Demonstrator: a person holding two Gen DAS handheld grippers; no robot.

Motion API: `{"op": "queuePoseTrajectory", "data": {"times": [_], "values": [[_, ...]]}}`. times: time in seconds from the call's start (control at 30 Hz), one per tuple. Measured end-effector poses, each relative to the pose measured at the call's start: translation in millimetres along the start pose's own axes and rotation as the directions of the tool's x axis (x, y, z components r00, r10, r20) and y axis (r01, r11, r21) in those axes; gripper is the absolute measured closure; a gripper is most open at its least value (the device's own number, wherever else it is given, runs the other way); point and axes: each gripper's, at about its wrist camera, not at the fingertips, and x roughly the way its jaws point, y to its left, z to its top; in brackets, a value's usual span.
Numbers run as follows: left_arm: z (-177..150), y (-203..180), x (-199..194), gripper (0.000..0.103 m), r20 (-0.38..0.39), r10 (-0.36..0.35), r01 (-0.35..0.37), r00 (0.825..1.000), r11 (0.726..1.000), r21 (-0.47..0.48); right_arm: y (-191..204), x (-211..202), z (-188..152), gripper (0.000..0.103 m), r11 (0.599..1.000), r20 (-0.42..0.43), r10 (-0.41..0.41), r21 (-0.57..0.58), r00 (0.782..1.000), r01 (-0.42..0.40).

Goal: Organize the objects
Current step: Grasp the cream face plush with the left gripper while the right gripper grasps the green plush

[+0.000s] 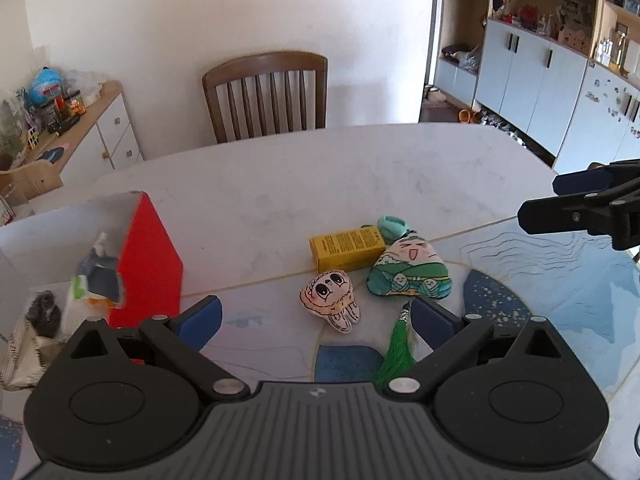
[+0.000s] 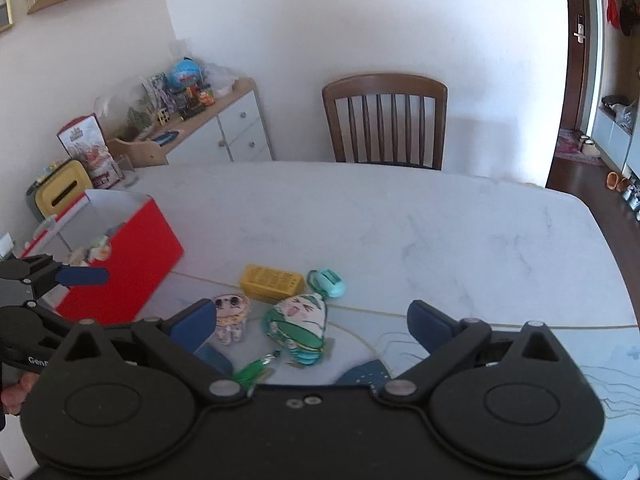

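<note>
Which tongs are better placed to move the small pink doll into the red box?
Left, probably. The left tongs are open with the pink doll between their tips, and the red box is right beside them. The right tongs sit farther from the box.

Left tool (image 1: 316, 322) and right tool (image 2: 310, 326) both spread wide, gripping nothing.

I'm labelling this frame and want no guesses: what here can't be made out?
- Contents of the red-sided open cardboard box: left wrist view, mostly hidden by its wall and the left gripper.
- Print on the yellow rectangular carton: too small in both views.
- Small mint-green object: partly behind the green-printed fabric pouch, identity unclear.
- Green tassel: end hidden by the gripper body.
</note>
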Motion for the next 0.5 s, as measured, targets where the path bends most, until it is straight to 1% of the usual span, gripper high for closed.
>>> {"op": "queuePoseTrajectory", "data": {"times": [0.3,0.5], "values": [[-6.7,0.9,52.7,0.002,-0.028,-0.004,0.004,1.0,1.0,0.002,-12.2,45.6,-4.7,0.003,1.0,-0.082,0.018,-0.001,0.996,-0.018],[-11.1,5.2,77.6,0.002,-0.042,0.001,-0.002,0.999,1.0,-0.019,-15.2,75.2,-6.7,0.005,1.0,-0.132,0.029,0.015,0.991,-0.028]]}}
